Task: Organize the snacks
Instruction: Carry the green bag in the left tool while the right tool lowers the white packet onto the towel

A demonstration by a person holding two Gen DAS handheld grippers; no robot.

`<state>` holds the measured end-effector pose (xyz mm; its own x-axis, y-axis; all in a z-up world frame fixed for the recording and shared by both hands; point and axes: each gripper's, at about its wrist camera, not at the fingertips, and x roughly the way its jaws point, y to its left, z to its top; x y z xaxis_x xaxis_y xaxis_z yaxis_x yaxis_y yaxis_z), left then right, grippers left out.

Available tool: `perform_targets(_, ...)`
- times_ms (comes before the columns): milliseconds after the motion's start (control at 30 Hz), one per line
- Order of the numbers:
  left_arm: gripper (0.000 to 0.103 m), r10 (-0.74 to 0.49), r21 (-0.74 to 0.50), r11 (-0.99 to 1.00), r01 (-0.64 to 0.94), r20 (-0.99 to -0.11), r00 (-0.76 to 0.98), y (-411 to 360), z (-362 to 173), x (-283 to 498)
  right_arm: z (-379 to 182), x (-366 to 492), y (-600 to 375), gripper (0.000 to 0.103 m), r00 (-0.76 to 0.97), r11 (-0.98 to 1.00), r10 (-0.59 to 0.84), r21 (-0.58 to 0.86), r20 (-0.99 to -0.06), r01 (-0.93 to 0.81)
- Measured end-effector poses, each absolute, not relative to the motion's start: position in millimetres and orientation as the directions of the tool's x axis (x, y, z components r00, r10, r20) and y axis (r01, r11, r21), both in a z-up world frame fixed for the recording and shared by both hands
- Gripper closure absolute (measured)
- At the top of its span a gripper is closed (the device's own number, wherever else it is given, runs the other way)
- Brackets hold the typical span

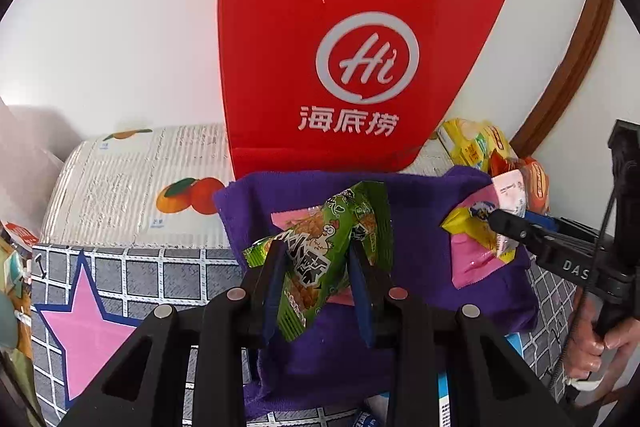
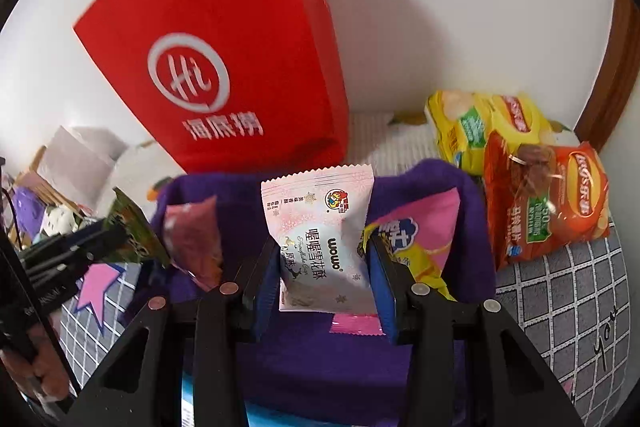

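My left gripper (image 1: 316,259) is shut on a green snack packet (image 1: 320,247), which hangs over a purple plush cloth bin (image 1: 420,227). My right gripper (image 2: 324,255) is shut on a white and pink snack packet (image 2: 320,235) above the same purple bin (image 2: 432,175). In the bin lie a pink and yellow packet (image 2: 420,239) and a pink packet (image 2: 196,239). The right wrist view shows the left gripper (image 2: 112,235) at the left with its green packet (image 2: 136,231). In the left wrist view the right gripper (image 1: 500,221) comes in from the right.
A tall red paper bag (image 1: 340,47) stands right behind the bin, against a white wall. A yellow chip bag (image 2: 480,127) and an orange chip bag (image 2: 552,195) lie to the bin's right. A grey grid cloth with a pink star (image 1: 100,287) covers the surface. A fruit-printed white box (image 1: 140,187) sits at back left.
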<state>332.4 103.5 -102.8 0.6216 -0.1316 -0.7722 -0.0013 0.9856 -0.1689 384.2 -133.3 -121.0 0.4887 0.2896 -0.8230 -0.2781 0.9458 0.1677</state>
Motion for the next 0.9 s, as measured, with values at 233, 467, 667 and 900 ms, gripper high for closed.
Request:
perform_targets(233, 0.073, -0.134, -0.181, 0.983, -0.017, -0.785, 0.604, 107, -110, 337, -135, 390, -135, 0.060, 0.421, 0.941, 0.306, 0.203, -0.854, -0.272)
perform_targets(467, 0.074, -0.148, -0.186, 0.982, -0.002, -0.787, 0.599, 103, -111, 337, -161, 400, -123, 0.060, 0.346, 0.950, 0.258, 0.171, -0.902, -0.262)
perform_targets(667, 0.074, -0.157, -0.197, 0.980, -0.001, -0.785, 0.599, 105, -109, 336, -170, 402, -122, 0.060, 0.335, 0.955, 0.240, 0.159, -0.911, -0.251)
perform_targets(900, 0.074, -0.165, -0.204, 0.979, -0.001, -0.792, 0.588, 103, -112, 338, -173, 404, -123, 0.060, 0.330, 0.955, 0.238, 0.158, -0.914, -0.253)
